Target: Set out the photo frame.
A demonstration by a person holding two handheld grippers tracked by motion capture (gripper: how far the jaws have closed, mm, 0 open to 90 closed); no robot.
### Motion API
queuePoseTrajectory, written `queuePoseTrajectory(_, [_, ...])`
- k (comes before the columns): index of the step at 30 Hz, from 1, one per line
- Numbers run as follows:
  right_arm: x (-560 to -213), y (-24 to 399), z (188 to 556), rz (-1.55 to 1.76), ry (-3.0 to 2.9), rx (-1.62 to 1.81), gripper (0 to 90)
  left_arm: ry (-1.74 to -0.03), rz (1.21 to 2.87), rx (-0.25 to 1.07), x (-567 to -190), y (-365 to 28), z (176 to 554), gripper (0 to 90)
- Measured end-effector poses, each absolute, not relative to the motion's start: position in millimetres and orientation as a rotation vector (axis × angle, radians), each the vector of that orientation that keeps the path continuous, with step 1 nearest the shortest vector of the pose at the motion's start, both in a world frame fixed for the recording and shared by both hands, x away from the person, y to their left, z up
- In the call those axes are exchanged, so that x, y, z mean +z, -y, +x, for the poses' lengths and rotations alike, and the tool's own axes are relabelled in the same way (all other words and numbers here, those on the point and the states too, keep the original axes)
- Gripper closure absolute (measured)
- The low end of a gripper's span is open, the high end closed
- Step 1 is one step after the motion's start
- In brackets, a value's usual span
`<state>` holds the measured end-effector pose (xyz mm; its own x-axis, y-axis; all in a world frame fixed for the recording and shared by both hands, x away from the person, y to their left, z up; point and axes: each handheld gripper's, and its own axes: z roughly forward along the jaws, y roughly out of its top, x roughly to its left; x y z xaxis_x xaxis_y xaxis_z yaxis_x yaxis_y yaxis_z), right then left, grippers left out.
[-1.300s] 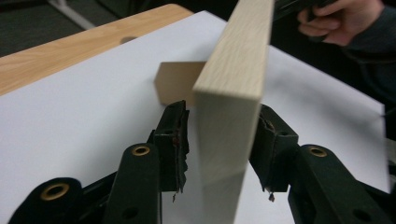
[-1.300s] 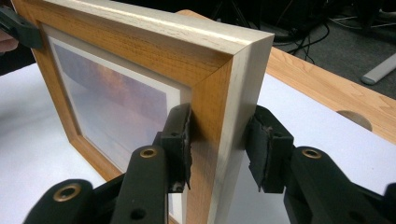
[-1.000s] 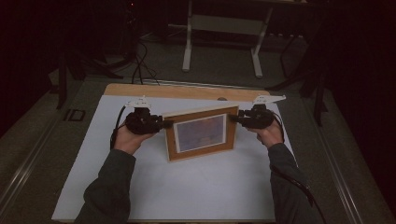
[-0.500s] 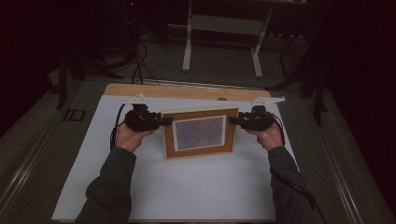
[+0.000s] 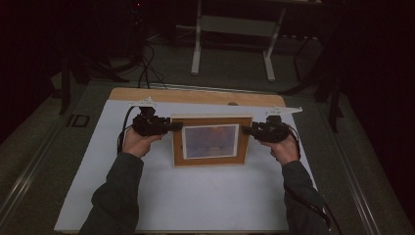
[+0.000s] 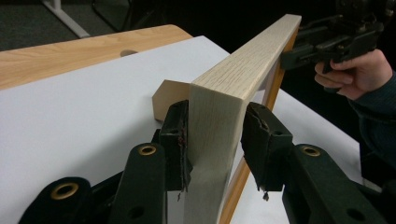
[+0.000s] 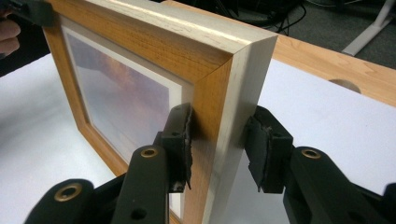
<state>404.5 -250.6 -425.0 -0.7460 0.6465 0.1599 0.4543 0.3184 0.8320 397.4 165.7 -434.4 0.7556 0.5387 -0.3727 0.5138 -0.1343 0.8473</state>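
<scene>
Between my left gripper's (image 6: 215,140) jaws stands the left edge of the wooden picture frame (image 5: 211,141); they have just been opening, and I see one pad at the wood and a sliver of gap at the other, so that grip looks let go. Across from it, my right gripper (image 7: 219,144) straddles the frame's right edge, one pad on the front face, the other just off the back, so it looks loose too. Beyond both jaws the frame stands upright on the white table sheet (image 5: 205,196), propped by its back stand (image 6: 170,95). Placing looks done; I judge only drawing both grippers clear remains.
</scene>
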Motion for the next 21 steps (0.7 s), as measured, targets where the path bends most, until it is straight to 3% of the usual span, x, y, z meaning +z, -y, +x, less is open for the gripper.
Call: queuePoseTrajectory(21, [-429, 258, 394, 1.032, -2.380, 1.431, 63.6, -0.843, 1.749, -0.018, -439, -165, 397, 62.2])
